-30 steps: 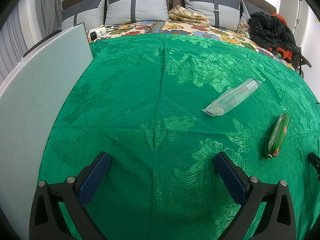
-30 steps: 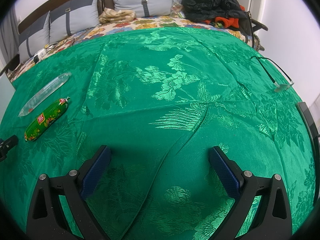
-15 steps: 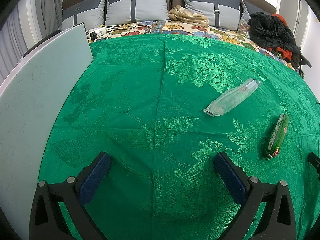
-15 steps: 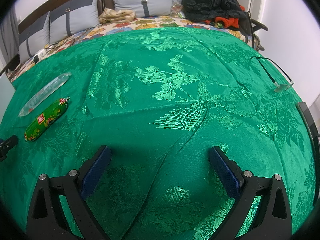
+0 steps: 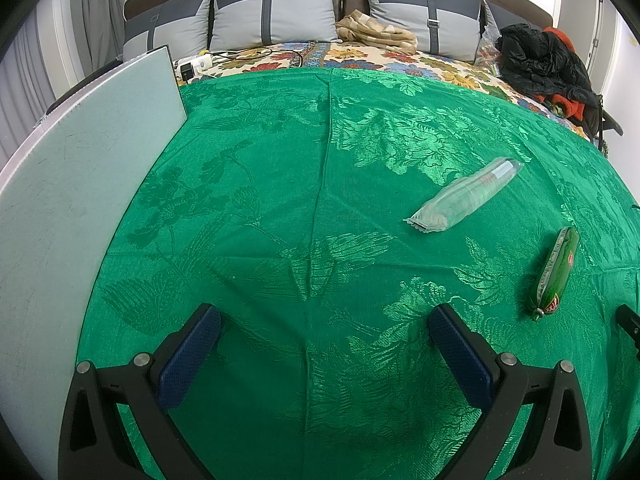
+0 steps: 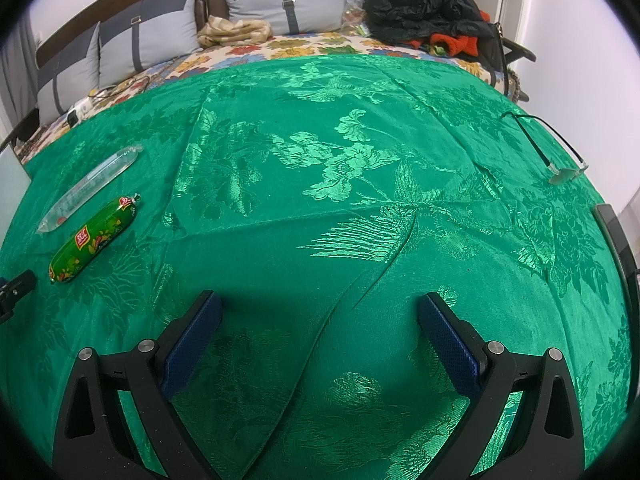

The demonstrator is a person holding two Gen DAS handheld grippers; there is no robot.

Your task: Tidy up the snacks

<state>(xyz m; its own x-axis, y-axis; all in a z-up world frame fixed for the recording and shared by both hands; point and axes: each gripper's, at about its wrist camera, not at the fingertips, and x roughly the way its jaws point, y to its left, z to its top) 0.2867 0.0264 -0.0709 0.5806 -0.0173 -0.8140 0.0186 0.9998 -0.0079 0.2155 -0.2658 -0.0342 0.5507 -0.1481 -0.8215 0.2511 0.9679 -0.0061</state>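
Two snacks lie on the green cloth [image 5: 280,200]. A clear-wrapped long packet [image 5: 466,196] rests right of centre in the left wrist view, and at far left [image 6: 90,188] in the right wrist view. A green sausage-shaped snack [image 5: 554,270] with a red label lies nearer the right edge; in the right wrist view the green snack [image 6: 94,240] sits beside the clear packet. My left gripper [image 5: 324,324] is open over bare cloth, well short of both snacks. My right gripper [image 6: 320,312] is open too, with nothing between its blue pads.
A pale grey board [image 5: 72,208] stands along the left side. A pair of glasses [image 6: 560,160] lies on the cloth at the right. Pillows [image 5: 276,12], a folded beige cloth [image 5: 376,32], a power strip [image 5: 196,66] and a black and red jacket [image 6: 424,8] lie at the back.
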